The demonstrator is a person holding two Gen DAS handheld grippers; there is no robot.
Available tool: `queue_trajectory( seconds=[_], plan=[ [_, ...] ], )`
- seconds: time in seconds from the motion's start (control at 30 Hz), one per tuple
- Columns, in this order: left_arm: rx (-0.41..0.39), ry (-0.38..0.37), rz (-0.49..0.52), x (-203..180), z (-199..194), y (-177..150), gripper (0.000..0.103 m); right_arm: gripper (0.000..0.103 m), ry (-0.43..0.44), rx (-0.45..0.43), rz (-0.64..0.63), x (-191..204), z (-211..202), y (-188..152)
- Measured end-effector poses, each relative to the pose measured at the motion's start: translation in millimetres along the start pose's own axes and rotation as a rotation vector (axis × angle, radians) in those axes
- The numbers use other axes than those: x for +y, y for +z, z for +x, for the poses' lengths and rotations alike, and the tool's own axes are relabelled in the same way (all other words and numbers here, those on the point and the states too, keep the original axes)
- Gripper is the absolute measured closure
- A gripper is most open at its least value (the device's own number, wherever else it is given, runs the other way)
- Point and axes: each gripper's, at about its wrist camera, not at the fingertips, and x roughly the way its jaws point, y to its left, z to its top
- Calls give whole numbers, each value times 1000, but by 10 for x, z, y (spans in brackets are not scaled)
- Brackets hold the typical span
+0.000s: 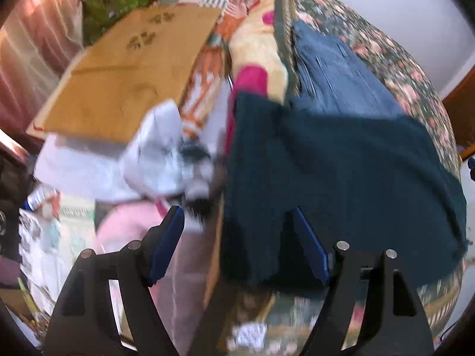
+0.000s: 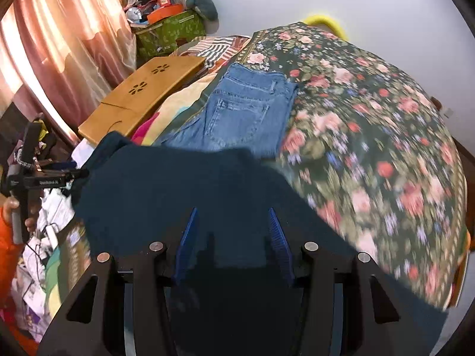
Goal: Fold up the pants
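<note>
The left gripper [image 1: 237, 231] had its jaws spread wide over the edge of dark teal pants [image 1: 341, 172] lying on a floral bedspread [image 1: 415, 83]. Blue jeans [image 1: 335, 74] lay beyond; a wooden board [image 1: 118, 74] sat to the left.

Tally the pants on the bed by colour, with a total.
Dark teal pants: 1, spread at the near edge of the floral bedspread
Blue jeans: 1, folded, farther back
Total: 2
</note>
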Motion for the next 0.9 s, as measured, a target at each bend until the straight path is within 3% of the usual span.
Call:
queue_trajectory(
  seconds=[0.03,0.07,0.2,0.33,0.47,0.6,0.73,0.83,0.9],
  plan=[
    [-10,5,1,-4,-5,-102,48,58,-7,7,-1,36,-49,-110],
    [-15,4,-6,-9,0,-181,68,58,-15,13,1,57,-52,-150],
    [-67,78,36,-63,-79,-313,68,58,1,23,47,147,-95,-392],
    [-56,81,85,-128,-225,-274,66,58,29,11,33,331,-175,-563],
    [-164,73,176,-360,-636,-309,66,58,22,14,-42,589,-159,-643],
    [-187,20,265,-658,-777,-409,65,58,25,30,-125,815,-3,-632],
    [-201,43,286,-838,-789,-452,65,58,15,56,-192,962,227,-603],
    [-184,-32,257,-840,-755,-460,63,58,6,81,-240,1053,393,-609],
    [-154,-70,269,-911,-678,-482,54,58,4,65,-258,1081,446,-598]
  ],
)
